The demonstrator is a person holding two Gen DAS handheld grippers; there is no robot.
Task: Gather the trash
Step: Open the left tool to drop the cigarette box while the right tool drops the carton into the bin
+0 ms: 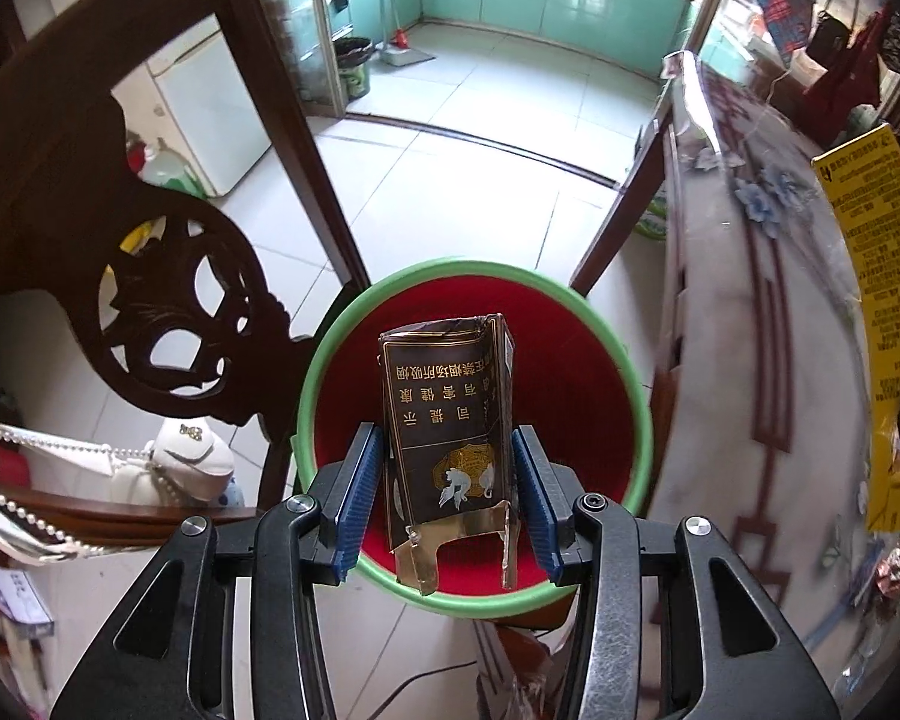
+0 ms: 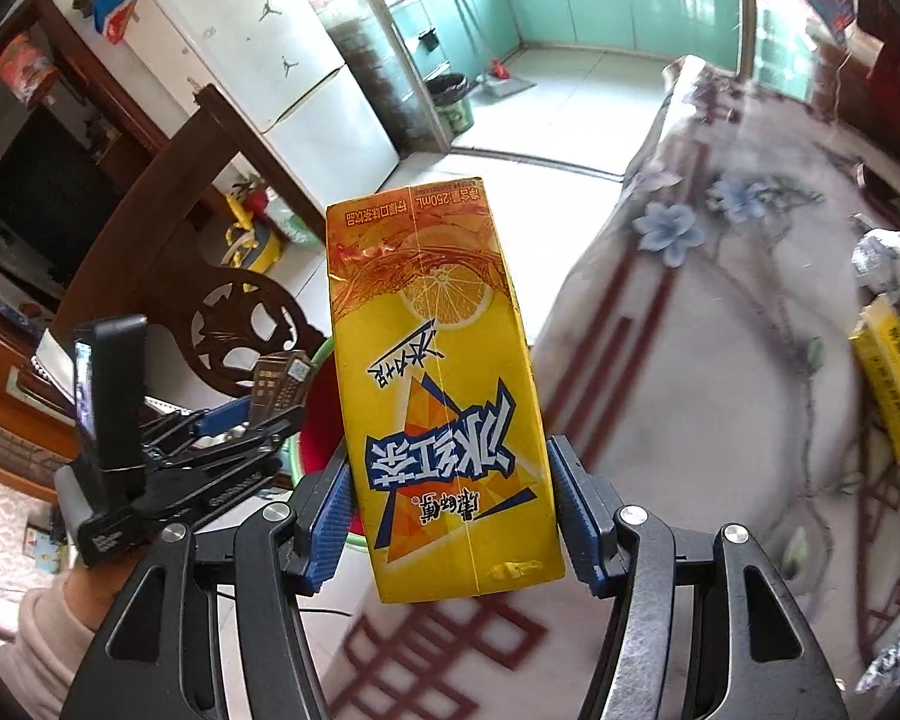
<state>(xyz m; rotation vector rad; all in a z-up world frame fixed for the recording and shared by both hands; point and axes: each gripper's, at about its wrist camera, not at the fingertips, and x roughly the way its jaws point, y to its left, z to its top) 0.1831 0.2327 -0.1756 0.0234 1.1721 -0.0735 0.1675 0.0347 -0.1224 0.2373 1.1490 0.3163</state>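
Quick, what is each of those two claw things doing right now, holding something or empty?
Left gripper: closed on a dark cigarette pack, held over the green-rimmed bin.
Right gripper: closed on a yellow iced tea carton.

Yellow drink carton [image 2: 444,396] hides most of the bin [image 2: 318,420] in right wrist view. Bench cloth [image 2: 720,360] motion-blurred. Second yellow box [image 2: 888,384] cut off by pic edge; crumpled scraps [image 2: 882,252] too blurred to ID.
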